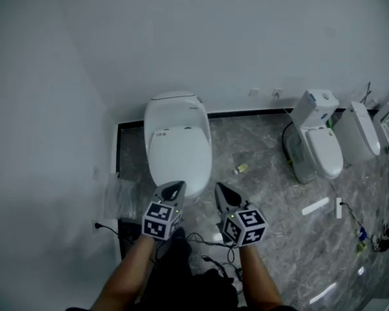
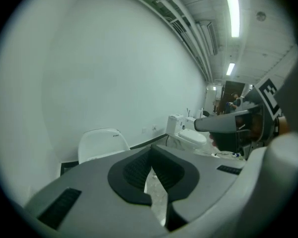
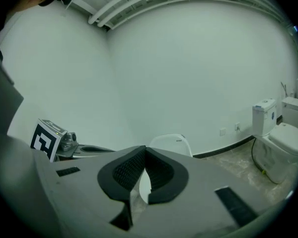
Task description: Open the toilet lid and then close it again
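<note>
My left gripper (image 1: pixel 174 188) and right gripper (image 1: pixel 221 192) both closed, empty — hover near front edge of toilet lid (image 1: pixel 179 153) — lid down.

No lettering is readable; the small dark mark (image 3: pixel 179 141) on the toilet (image 3: pixel 168 146) is too tiny.

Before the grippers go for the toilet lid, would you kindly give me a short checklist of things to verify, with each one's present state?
1. Toilet lid fully down, ready to lift: ok.
2. Lid top free of objects: ok.
3. Left gripper empty: ok; its jaws are together on nothing.
4. Right gripper empty: ok; its jaws are together on nothing.
5. Jaws apart to take the lid's edge: not ok, both shut.
6. A gripper at the lid's front edge: not ok; both appear short of it.
</note>
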The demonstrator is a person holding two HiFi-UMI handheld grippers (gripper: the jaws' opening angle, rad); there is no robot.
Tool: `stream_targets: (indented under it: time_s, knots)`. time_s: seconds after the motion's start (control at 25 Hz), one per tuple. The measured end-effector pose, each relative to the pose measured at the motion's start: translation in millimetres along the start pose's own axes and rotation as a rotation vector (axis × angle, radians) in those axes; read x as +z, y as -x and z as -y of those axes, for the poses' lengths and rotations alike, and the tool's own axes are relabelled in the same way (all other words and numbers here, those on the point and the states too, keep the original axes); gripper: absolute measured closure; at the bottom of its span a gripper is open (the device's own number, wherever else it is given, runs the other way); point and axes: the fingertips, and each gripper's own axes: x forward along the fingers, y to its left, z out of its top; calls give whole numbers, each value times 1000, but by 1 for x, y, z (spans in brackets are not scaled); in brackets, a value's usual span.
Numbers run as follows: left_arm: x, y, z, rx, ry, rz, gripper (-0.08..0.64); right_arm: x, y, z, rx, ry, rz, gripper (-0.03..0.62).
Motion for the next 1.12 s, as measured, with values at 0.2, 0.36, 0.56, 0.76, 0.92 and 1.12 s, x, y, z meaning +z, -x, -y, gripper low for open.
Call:
stream_targets:
  time_s: [0.2,0.36,0.56,0.76,0.92,1.12]
  knots:
    - [-53,-28,-47,23,68,-80,552,-48,-52,13,-22,-49,-77,581]
    - [-103,-49,-77,31,128,-137,554,-94,-86,23,-45,-110,-144,581]
    - [-155,-72,-103,47,169,-214,554,-143,-124,39,-81,-115,-227,580]
    - [-212,-92,-117,58,194,-285,552,-190,-147,57,-114,-157,-276,580]
    - [-246,-109,-128,81,221,-321,552,-220,-167,72,-120,-188,-295,569]
    - [-286,-119,-135,94,274,-352,531,-261,-183,88,-126,-237,-325,502]
